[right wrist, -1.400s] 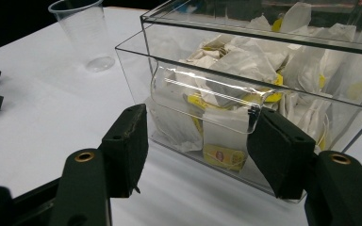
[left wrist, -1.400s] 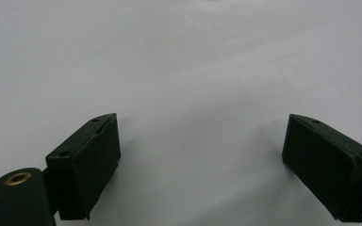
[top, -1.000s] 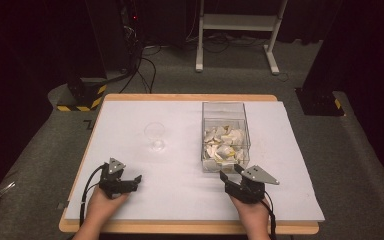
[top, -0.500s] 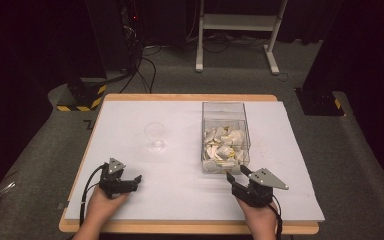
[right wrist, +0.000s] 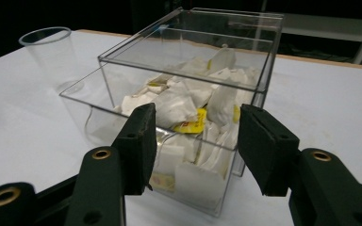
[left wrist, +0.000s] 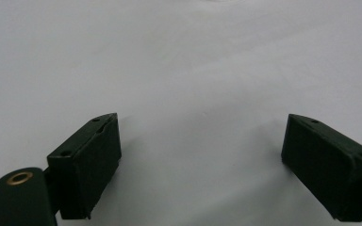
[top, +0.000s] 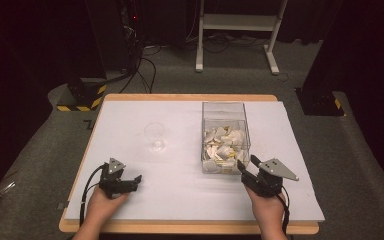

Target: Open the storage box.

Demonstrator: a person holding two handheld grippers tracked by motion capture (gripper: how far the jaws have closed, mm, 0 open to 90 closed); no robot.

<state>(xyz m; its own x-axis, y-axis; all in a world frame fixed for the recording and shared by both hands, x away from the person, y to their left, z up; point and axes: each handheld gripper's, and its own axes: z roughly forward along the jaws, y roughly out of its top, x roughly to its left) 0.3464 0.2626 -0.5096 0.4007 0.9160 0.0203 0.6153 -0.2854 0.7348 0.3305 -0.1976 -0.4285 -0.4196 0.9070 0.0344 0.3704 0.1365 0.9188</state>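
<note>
I'm eyeing the sachets (right wrist: 179, 101) piled in the clear box (top: 223, 111) right of the cup (top: 154, 135). Right gripper (right wrist: 193, 141) is hovering empty at its near wall, jaws half-narrowed, having just been closing. Left gripper (left wrist: 200, 155) is idling wide, empty. Risk: clipping the rim, shoving the box.

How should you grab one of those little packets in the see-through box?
Probably from above: the box has an open top and clear walls all round. Reach down and pinch a top packet by a raised edge, since the packets lie in a loose heap.
</note>
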